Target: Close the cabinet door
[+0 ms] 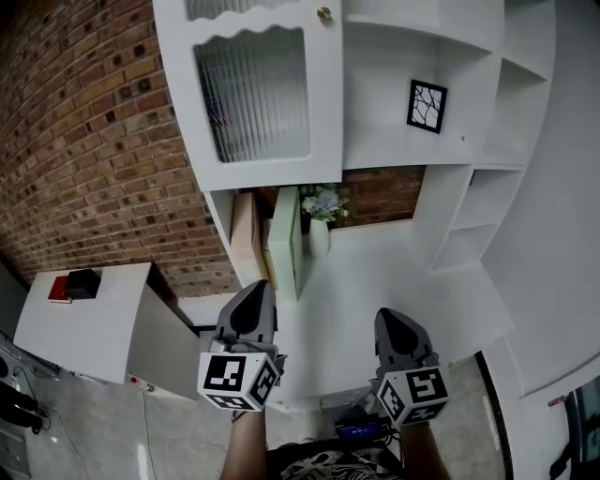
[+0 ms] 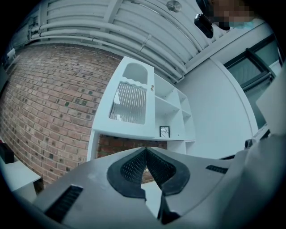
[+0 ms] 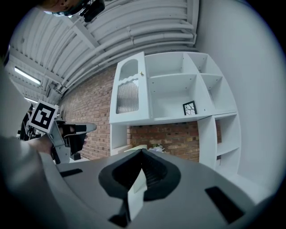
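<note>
The one cabinet door [image 1: 267, 94], with ribbed glass and one knob [image 1: 323, 13], hangs far left on the white shelves [image 1: 412, 56], beside one framed picture [image 1: 427, 105]. Below, one vase [image 1: 320, 237] stands on the white bench [image 1: 394, 281] against a brick wall [image 1: 84, 141]. Two grippers hover near, the left gripper [image 1: 257, 289] and right gripper [image 1: 390, 316], jaws pressed together, empty.

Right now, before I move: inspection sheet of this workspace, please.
Surface: white counter under the cabinet.
Job's things: cabinet door, ribbed glass, brass knob; looks near flush, fully shut not confirmable.
Clutter: vase of flowers, pale green panel, framed picture.
Grippers: left gripper and right gripper, jaws together, nothing held, both short of the door.
Cables: dark tangle at the floor's left edge, likely cables.
Surroundings: brick wall, white side table.
</note>
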Tool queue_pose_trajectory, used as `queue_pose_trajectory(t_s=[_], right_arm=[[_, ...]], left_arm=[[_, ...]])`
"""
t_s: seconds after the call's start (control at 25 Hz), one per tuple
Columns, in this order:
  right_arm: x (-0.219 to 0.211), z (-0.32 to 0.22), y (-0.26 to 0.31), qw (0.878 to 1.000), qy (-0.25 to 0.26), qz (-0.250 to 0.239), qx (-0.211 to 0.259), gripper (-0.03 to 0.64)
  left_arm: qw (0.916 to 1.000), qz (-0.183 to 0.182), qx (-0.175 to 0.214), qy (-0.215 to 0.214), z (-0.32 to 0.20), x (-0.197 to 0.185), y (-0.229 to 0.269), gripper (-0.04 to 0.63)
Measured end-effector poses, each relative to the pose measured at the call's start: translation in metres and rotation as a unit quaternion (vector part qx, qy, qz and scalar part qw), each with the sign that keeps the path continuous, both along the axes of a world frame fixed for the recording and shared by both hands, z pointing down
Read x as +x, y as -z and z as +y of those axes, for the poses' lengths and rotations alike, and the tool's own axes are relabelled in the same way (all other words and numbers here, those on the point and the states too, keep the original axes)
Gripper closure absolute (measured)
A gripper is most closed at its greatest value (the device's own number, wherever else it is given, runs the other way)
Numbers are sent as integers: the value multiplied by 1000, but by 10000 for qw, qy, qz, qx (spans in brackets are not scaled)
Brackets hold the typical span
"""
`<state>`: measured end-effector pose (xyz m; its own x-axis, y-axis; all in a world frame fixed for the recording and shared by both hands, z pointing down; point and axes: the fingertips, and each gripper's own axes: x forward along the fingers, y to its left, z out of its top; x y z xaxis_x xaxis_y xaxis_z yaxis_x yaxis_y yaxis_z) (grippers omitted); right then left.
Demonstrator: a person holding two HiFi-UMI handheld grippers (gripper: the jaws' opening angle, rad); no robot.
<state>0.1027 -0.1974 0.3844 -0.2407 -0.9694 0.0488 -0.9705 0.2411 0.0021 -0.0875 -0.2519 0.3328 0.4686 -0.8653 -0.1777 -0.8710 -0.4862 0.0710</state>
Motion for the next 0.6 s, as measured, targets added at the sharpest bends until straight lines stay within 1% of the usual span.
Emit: queue_pose_trajectory(t_s=[0.16, 0.28, 0.48, 0.6], right_arm=[[3, 1, -1, 10000, -61, -49, -39, 615], [5, 4, -6, 9998, -116, 15, -143, 615], [2, 3, -8, 9999, -91, -42, -138, 615], [1, 3, -5, 9998, -106, 73, -173, 615]], left_arm=[[9999, 2, -99, -33, -2, 1, -7, 581], [9998, 0, -185, -91, -3, 4, -14, 581], [9997, 13, -216, -118, -4, 5, -18, 581], [9997, 13, -220, -130, -4, 4, -17, 581]])
